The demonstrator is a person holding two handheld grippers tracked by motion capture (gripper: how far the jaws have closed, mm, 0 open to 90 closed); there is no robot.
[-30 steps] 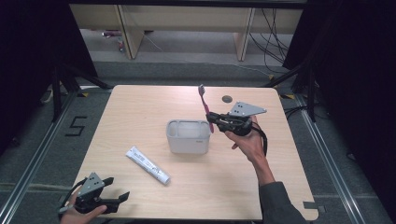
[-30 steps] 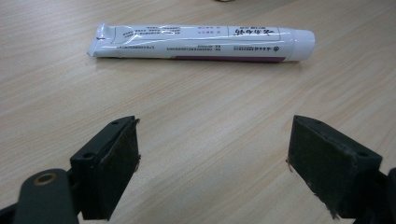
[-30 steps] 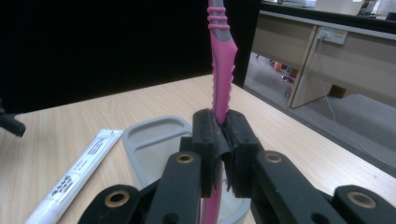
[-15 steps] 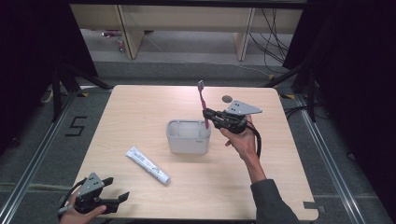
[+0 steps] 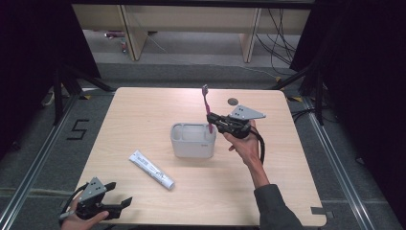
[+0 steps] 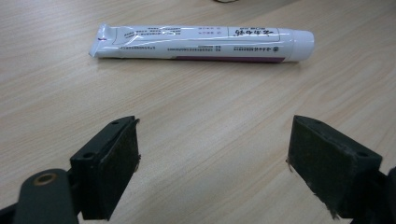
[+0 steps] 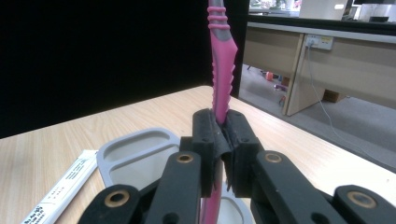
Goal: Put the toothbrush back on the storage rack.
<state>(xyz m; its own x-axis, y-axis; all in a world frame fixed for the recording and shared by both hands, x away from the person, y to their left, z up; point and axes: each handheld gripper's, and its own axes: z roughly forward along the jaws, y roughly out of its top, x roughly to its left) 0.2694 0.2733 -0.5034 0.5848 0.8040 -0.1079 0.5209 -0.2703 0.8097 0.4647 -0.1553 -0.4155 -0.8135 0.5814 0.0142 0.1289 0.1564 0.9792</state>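
Note:
My right gripper (image 5: 211, 120) is shut on a pink toothbrush (image 5: 207, 103), gripping its handle low down so that it stands nearly upright, head up. The brush's lower end hangs over the right end of a grey compartmented holder (image 5: 193, 140) at the table's middle. In the right gripper view the jaws (image 7: 223, 135) pinch the pink toothbrush (image 7: 222, 70) above the holder (image 7: 135, 156). A white toothpaste tube (image 5: 151, 169) lies flat, left and in front of the holder. My left gripper (image 5: 122, 206) rests open at the front left corner, with the toothpaste tube (image 6: 201, 43) lying apart ahead of it (image 6: 212, 163).
The wooden table (image 5: 287, 158) has a small dark round mark (image 5: 232, 101) near its far edge. Dark floor and metal rails surround it, with desks and cables beyond the far side.
My right gripper has shifted a little left toward the holder, bringing the toothbrush more upright over its right end. The left gripper and the tube have kept still.

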